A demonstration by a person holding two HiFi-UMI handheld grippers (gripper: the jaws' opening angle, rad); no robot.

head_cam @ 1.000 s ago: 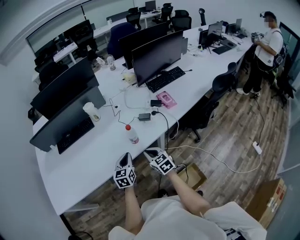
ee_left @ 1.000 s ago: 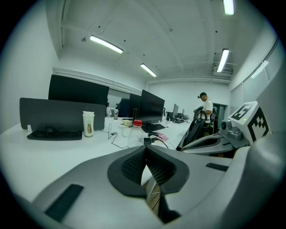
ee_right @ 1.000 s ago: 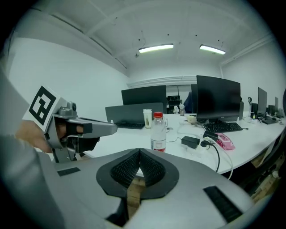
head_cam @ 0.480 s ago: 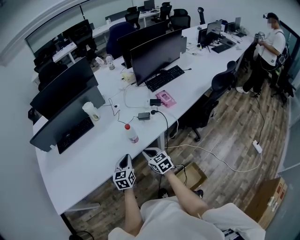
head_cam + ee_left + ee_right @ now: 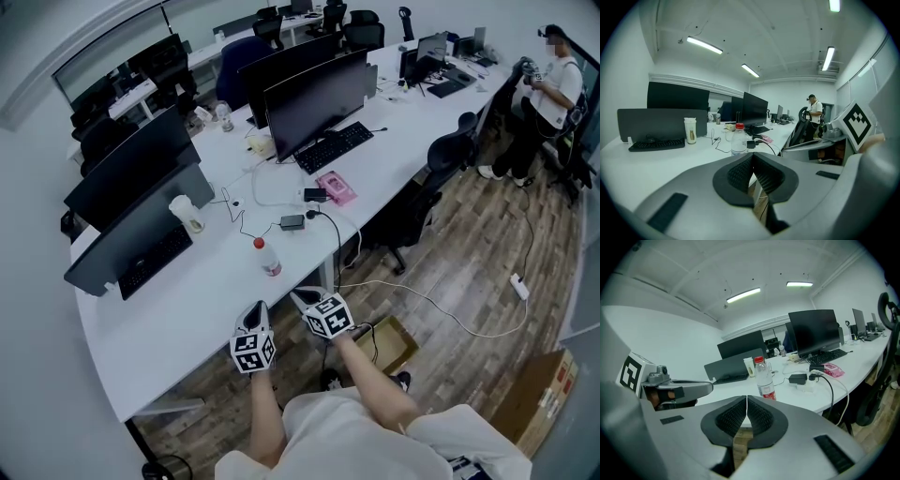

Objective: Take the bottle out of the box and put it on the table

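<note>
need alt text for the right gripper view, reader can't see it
The right gripper, jaws shut and empty, points toward a clear bottle with a red cap standing upright on a white table. Behind the bottle are a black power adapter, a keyboard and dark monitors.

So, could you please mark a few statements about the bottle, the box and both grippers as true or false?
1. The red-capped bottle stands upright on the white table. True.
2. The right gripper is clamped on the bottle. False: its jaws are together with nothing between them, and the bottle stands apart, further in on the table.
3. The left gripper is shut and empty. True.
4. The cardboard box sits on the table beside a keyboard. False: it is on the wooden floor, below the table edge near the person's right arm.
</note>
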